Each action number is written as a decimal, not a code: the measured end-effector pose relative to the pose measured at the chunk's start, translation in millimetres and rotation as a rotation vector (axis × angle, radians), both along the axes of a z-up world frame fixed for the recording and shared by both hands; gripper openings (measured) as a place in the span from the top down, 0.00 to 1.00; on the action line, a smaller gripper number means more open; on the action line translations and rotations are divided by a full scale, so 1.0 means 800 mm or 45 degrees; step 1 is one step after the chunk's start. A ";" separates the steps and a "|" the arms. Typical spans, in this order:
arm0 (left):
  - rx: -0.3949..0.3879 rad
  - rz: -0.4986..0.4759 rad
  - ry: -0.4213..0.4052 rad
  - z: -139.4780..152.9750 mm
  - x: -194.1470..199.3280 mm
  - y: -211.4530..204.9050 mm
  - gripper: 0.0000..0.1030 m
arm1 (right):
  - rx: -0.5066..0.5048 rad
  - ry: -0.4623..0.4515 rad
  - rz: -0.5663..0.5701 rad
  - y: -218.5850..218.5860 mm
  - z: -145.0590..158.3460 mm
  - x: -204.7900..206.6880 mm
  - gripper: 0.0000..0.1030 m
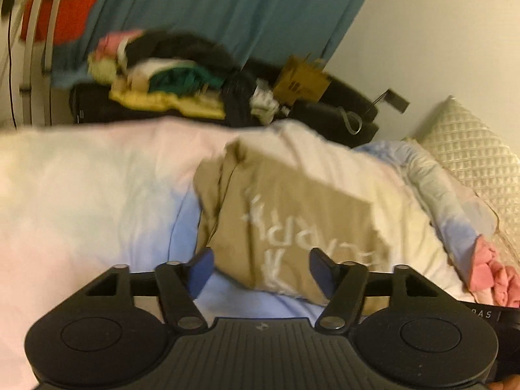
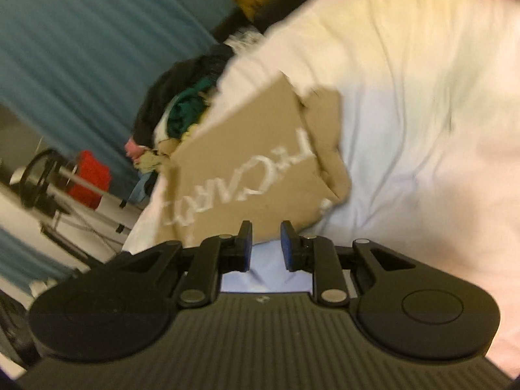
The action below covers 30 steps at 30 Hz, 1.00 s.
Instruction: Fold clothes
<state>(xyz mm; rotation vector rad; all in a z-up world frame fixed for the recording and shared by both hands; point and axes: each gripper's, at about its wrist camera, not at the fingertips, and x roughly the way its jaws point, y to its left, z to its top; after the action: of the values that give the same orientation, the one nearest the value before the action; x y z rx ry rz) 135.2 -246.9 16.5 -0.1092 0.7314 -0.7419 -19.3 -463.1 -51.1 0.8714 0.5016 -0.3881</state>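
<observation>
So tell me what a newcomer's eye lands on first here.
The tan garment with white lettering, folded on the pale bedding, just ahead of both grippers. Behind it, a jumbled heap of clothes against a teal curtain. The left gripper stands wide open.

A bed point(image 1: 81, 195) under a pastel white, pink and blue cover fills the middle of the frame, with a tan garment point(image 1: 292, 214) bearing white lettering lying at its centre and a crumpled pink cloth point(image 1: 494, 276) at its right edge.
</observation>
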 end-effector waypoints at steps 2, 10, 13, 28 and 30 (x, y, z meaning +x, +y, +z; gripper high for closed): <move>0.002 -0.017 -0.070 0.032 -0.028 0.011 0.24 | -0.094 -0.040 0.030 0.017 0.036 -0.012 0.78; -0.001 -0.031 -0.330 0.122 -0.154 0.072 0.00 | -0.459 -0.193 0.087 0.104 0.139 -0.088 0.06; -0.018 -0.022 -0.381 0.127 -0.198 0.102 0.00 | -0.571 -0.236 0.106 0.135 0.153 -0.115 0.02; -0.051 0.076 -0.483 0.106 -0.297 0.195 0.00 | -0.778 -0.272 0.110 0.224 0.118 -0.169 0.02; -0.057 0.079 -0.484 0.105 -0.298 0.199 0.00 | -0.801 -0.281 0.111 0.230 0.112 -0.168 0.02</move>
<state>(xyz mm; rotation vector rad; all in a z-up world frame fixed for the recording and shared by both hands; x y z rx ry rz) -102.8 -87.7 100.1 -0.0293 0.3480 -0.6944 -153.5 -279.4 38.8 0.2754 0.1885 -0.3361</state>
